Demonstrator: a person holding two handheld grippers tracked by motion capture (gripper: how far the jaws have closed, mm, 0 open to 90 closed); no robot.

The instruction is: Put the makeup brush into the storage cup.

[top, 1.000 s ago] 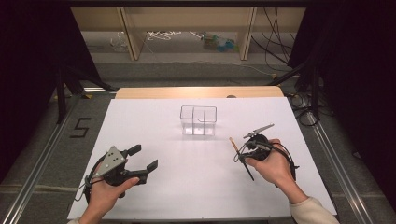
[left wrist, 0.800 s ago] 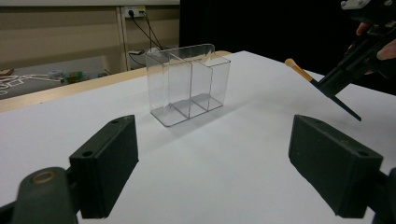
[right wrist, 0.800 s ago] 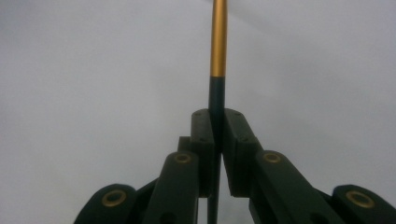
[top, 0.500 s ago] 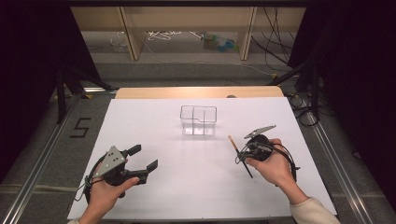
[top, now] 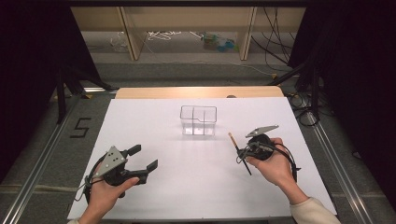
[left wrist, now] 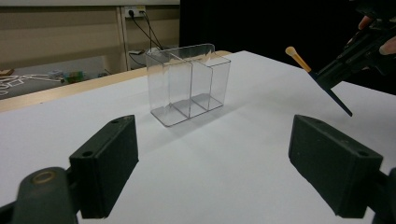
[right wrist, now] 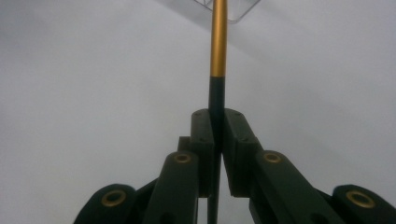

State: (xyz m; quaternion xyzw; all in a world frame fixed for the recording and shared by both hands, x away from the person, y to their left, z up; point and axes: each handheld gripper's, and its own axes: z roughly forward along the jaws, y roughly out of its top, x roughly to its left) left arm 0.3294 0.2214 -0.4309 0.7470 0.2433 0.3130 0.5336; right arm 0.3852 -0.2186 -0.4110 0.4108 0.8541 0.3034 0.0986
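A clear plastic organiser (top: pixel 199 120) with compartments stands upright in the middle of the white table (top: pixel 154 116); the left gripper view shows the organiser (left wrist: pixel 189 84) ahead of me. My right gripper (top: pixel 241 151), at the right of the table, is shut on a thin brush (top: pixel 239 147) with a dark handle and a gold ferrule. In the right gripper view the brush (right wrist: pixel 217 60) runs straight up from between the pads (right wrist: pixel 203 140), its tip reaching the organiser's base (right wrist: pixel 233 9). My left gripper (top: pixel 143 158) rests at the front left, open, with nothing between its pads (left wrist: pixel 105 163).
A wooden strip (top: pixel 196 91) borders the table's far edge. Shelving with cables (top: pixel 187 39) lies on the floor beyond. Metal rails (top: pixel 327 149) run along both sides of the table. A "5" mark (top: pixel 80 127) is on the floor at the left.
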